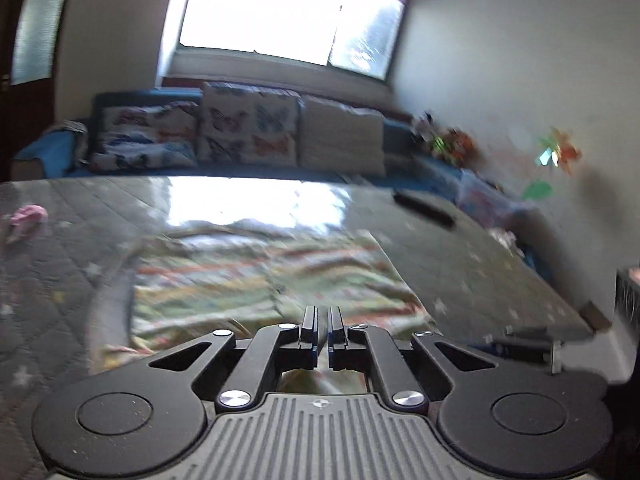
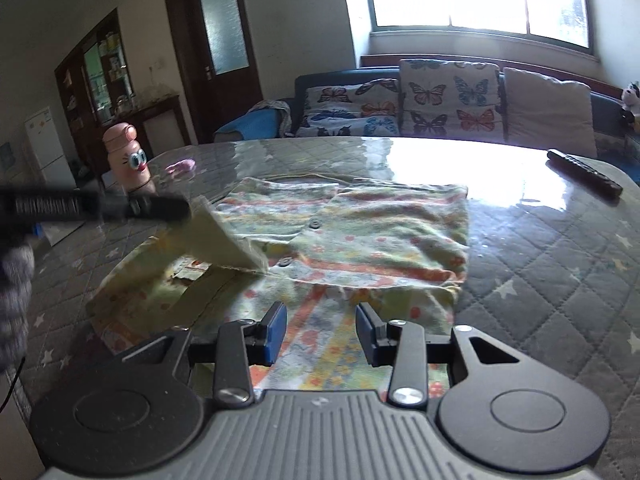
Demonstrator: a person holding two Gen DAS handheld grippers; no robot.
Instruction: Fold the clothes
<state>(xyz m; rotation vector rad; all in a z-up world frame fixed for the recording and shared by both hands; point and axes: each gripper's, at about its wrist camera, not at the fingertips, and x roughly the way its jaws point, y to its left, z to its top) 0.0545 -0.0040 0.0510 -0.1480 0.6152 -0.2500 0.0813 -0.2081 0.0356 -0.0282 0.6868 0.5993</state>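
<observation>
**No legible writing in either view**

Nothing readable is showing anywhere. A small round emblem [image 1: 319,403] is sitting on the ribbed housing just behind the left gripper's fingers, and a matching one [image 2: 319,401] is sitting behind the right gripper's, but both are staying too small to make out. The patterned shirt [image 2: 352,236] ahead is carrying no lettering.

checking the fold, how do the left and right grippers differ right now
The left gripper is shut on a flap of the shirt, lifting it; the right gripper is open and holds nothing. The left is raised above the table; the right sits low over the shirt's near edge.
</observation>
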